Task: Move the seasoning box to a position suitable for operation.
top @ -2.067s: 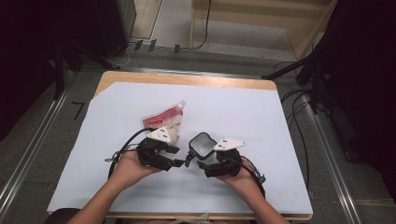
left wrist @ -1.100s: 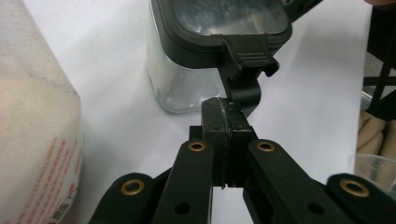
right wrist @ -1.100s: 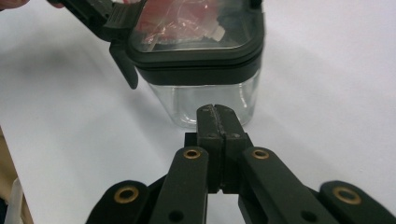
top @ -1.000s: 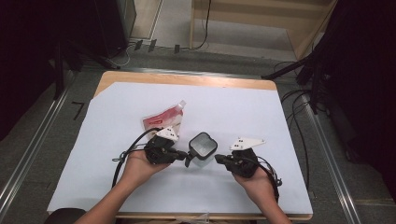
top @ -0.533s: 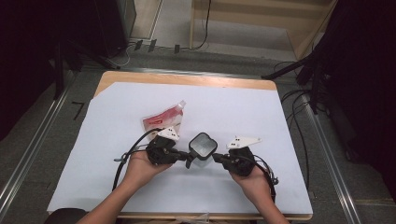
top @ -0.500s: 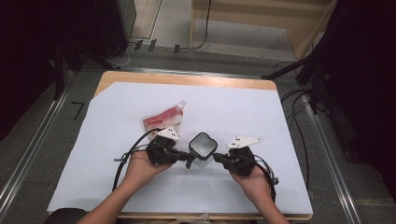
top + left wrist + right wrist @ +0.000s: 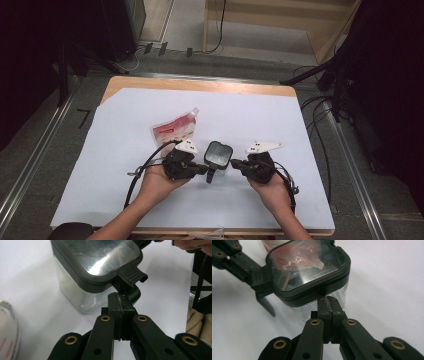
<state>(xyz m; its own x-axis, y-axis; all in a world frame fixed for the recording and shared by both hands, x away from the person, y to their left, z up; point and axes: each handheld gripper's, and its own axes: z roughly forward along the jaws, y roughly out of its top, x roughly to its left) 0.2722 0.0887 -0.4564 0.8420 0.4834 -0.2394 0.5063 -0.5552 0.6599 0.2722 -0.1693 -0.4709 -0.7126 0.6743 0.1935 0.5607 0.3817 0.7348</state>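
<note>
So both sets of tongs are fully closed right now, pads pressed together with nothing pinched between them. The left gripper (image 7: 122, 305) has its closed tip nosed right up under the black latch tab (image 7: 131, 277) of the clear square plastic container with the dark-rimmed see-through lid (image 7: 218, 154); I can't tell if it actually touches the handle hanging below that tab or just sits against it. The right gripper (image 7: 328, 305) is butted up to the opposite side, tip at the lid's rim. Compared with a couple of seconds ago, the right hand (image 7: 270, 187) pulled away from the container for a moment and has now come back in, while the left barely shifted, so the box is now bracketed from both sides. My read: they're setting up to pop the latch, left tip as the lever, right one as the brace so the container doesn't skid. The container sits upright near the front middle of the white sheet-covered table (image 7: 310, 135), between the two hands, and the red-and-white spouted refill pouch (image 7: 176, 131) lies flat just behind the left gripper, untouched.
</note>
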